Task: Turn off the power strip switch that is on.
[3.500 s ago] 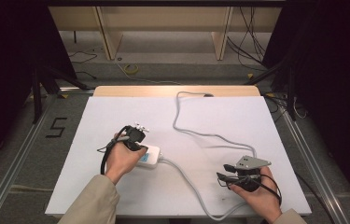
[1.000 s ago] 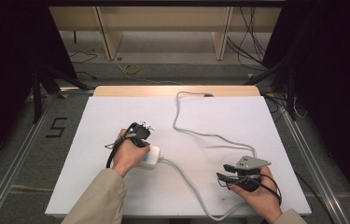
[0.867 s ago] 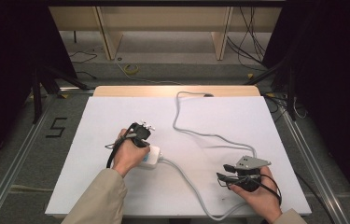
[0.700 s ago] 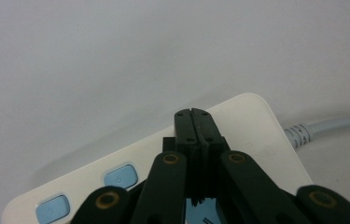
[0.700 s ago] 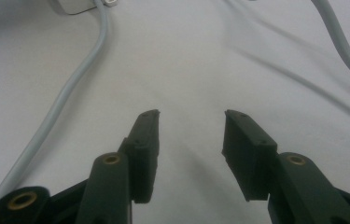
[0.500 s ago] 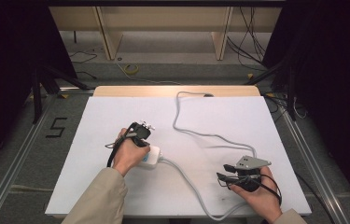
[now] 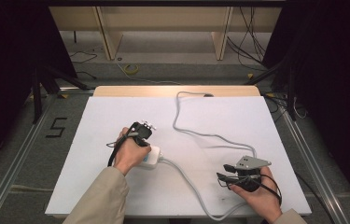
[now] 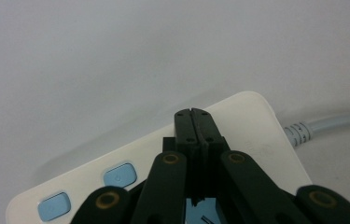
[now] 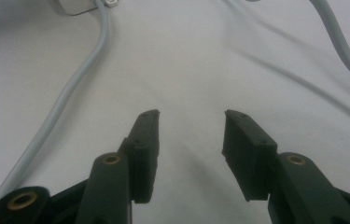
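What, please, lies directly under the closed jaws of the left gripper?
The white power strip with blue buttons lies beneath the left gripper; the part under the jaws is covered.

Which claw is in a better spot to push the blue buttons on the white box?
Probably the left claw: its jaws are shut and right over the white plastic power strip, near the pale blue buttons. The right claw is open above bare table, away from it.
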`<state>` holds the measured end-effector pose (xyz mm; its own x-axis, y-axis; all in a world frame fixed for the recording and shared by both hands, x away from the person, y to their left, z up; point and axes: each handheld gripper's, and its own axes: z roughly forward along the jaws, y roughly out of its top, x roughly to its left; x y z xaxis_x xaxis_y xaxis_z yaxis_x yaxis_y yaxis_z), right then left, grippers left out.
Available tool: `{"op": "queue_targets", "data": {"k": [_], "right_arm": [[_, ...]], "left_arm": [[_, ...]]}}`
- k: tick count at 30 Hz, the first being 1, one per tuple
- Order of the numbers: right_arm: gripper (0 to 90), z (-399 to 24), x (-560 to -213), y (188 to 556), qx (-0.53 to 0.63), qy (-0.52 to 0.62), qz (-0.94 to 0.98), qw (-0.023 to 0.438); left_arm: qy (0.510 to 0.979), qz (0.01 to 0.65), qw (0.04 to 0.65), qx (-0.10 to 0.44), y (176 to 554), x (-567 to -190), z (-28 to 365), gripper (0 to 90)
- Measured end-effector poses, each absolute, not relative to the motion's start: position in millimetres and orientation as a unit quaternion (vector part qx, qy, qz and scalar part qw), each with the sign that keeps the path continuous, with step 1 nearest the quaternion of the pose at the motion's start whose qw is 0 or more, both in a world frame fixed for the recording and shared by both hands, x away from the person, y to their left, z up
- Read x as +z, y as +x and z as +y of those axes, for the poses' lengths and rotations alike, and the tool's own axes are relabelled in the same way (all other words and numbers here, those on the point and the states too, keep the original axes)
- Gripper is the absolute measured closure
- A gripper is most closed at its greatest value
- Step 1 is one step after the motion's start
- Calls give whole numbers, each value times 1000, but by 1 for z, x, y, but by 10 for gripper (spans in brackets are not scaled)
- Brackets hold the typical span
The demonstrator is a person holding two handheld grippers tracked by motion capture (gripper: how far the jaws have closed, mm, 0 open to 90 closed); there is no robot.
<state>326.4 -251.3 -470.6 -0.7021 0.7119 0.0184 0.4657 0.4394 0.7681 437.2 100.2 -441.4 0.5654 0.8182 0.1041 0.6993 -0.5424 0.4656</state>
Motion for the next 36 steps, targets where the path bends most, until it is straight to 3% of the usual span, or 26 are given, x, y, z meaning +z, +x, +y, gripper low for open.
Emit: {"op": "queue_targets", "data": {"k": [36], "right_arm": [[564,-250,-471,326,394,351,836,154]], "left_arm": [[865,440,189,153,437,-442,102,898]]}}
